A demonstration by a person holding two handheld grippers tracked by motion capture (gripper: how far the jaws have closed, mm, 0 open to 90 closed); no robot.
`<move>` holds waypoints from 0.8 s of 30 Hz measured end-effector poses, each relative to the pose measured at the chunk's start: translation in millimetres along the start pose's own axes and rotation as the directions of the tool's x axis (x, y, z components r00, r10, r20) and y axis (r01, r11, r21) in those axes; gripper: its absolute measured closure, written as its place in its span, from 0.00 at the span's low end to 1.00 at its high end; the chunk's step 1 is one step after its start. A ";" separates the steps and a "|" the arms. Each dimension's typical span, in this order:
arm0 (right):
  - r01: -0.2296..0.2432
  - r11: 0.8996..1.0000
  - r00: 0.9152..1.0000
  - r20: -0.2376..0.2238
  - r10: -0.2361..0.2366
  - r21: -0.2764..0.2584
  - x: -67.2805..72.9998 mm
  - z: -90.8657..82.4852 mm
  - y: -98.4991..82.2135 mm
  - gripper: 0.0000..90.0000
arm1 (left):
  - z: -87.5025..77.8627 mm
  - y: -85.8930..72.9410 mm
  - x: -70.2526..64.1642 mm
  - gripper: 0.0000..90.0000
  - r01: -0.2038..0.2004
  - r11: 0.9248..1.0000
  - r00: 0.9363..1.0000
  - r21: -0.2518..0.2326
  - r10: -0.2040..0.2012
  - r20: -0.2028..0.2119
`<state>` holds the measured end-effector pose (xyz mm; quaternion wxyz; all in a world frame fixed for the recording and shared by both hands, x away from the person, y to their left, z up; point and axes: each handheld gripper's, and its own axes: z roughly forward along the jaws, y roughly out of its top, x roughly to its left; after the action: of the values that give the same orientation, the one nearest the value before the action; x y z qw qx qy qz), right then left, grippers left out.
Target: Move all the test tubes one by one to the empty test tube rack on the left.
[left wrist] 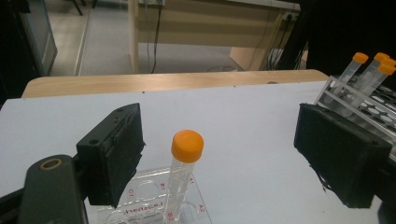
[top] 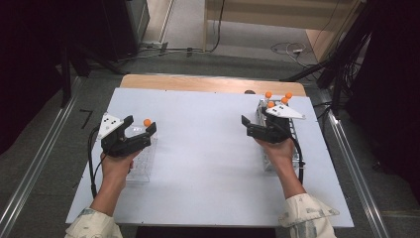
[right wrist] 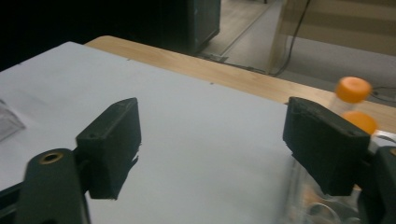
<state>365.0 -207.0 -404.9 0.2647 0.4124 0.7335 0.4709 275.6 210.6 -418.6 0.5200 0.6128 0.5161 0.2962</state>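
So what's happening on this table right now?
A person is moving orange-capped tubes between two racks. One tube stands in the clear rack on the left, between the open jaws of the left tool, which are off it. The right tool, open and empty, is beside the far rack, where four more tubes wait.

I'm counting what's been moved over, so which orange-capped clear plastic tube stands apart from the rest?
The orange-capped clear plastic tube standing alone in the clear plastic rack between the open left tongs; the other orange-capped tubes cluster in the far rack by the right hand.
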 end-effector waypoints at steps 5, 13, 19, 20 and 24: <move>-0.010 1.000 0.999 0.049 0.010 0.011 -21.8 -3.1 -4.5 0.25 | 0.4 0.2 0.1 0.18 0.008 1.000 1.000 0.002 -0.008 -0.002; -0.041 0.999 0.992 0.117 0.043 -0.022 -40.7 -6.4 -10.6 0.34 | 1.3 -0.5 -0.8 0.18 0.003 1.000 1.000 0.007 -0.003 0.002; -0.112 0.992 0.987 0.119 0.105 0.054 -59.9 3.7 -16.7 0.40 | 2.0 -0.8 -1.4 0.18 -0.003 1.000 1.000 0.010 0.003 0.001; -0.114 0.992 0.988 0.112 0.107 0.058 -61.3 5.9 -17.4 0.41 | 2.6 -1.1 -1.5 0.18 -0.001 1.000 1.000 0.010 0.001 -0.001; -0.097 0.992 0.988 0.127 0.087 0.074 -63.3 13.9 -16.6 0.49 | 4.0 -1.8 -2.5 0.18 -0.004 1.000 1.000 0.014 0.004 -0.002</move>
<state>402.8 -258.1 -425.8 0.2706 0.4846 0.7142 0.4265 277.9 206.9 -421.1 0.5145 0.6173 0.5173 0.2944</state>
